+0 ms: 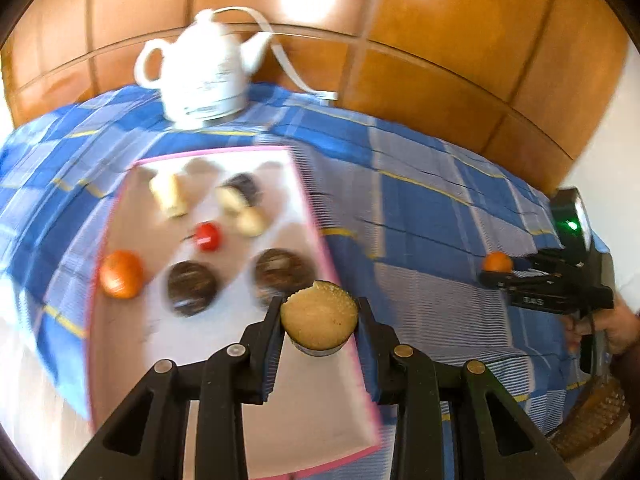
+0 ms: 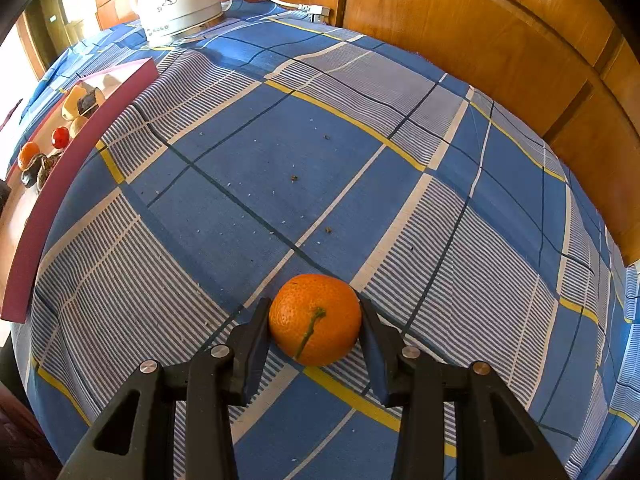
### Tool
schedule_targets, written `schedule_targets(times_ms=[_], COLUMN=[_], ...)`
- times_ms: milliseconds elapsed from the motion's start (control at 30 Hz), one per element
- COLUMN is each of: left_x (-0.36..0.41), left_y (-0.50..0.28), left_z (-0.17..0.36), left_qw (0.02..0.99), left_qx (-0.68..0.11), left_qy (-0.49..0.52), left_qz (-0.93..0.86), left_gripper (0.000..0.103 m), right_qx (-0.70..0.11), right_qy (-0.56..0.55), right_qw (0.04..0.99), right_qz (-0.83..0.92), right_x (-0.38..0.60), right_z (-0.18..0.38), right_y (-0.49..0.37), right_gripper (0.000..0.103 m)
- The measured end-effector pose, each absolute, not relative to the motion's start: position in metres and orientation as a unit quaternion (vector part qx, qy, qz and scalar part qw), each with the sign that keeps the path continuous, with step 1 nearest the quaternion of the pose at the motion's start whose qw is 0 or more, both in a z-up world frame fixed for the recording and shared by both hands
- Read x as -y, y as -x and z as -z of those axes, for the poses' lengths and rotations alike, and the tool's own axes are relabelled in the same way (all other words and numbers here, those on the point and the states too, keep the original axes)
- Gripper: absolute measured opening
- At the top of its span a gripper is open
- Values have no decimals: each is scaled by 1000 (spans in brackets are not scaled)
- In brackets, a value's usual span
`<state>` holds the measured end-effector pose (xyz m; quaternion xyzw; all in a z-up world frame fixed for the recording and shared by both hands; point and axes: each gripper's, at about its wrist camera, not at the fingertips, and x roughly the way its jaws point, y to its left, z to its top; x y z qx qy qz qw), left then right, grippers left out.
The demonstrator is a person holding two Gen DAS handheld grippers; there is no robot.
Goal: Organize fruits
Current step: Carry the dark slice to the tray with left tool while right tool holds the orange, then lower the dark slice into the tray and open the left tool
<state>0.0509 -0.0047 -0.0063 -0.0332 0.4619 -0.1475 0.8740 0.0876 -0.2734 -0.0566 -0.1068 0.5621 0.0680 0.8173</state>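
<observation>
My left gripper [image 1: 319,305] is shut on a tan muffin [image 1: 319,317] in a dark cup, held above the near right edge of a pink-rimmed tray [image 1: 308,200]. On the tray lie an orange [image 1: 121,274], a small red fruit [image 1: 207,236], two dark muffins [image 1: 192,288], and pale pastries [image 1: 170,196]. My right gripper [image 2: 315,306] is shut on a mandarin [image 2: 315,319] with a green stem, just over the blue checked cloth [image 2: 280,168]. In the left wrist view, that right gripper [image 1: 496,276] with its mandarin [image 1: 497,261] shows at the far right, held by a hand [image 1: 624,328].
A white teapot-shaped kettle [image 1: 204,72] with a white cord [image 1: 288,64] stands behind the tray. Wooden panelling [image 2: 480,40] backs the table. A wicker basket [image 1: 596,412] sits low at the right edge. Crumbs [image 2: 294,178] dot the cloth.
</observation>
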Motion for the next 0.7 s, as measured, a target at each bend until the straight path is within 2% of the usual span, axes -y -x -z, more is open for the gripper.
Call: schedule_targets(times_ms=[267, 700], left_x=[-68, -71], left_y=[-47, -71], left_z=[25, 49], left_qw=[869, 864], left_qx=[-486, -501], left_qy=[68, 54], left_qz=[60, 24], left_gripper=[34, 35], right_qx=[-563, -563], right_qy=[106, 101], right_qw=[817, 817], right_qz=[-68, -66], right_x=[274, 275], right_z=[57, 58], right_y=[-88, -89], right_gripper=[42, 42])
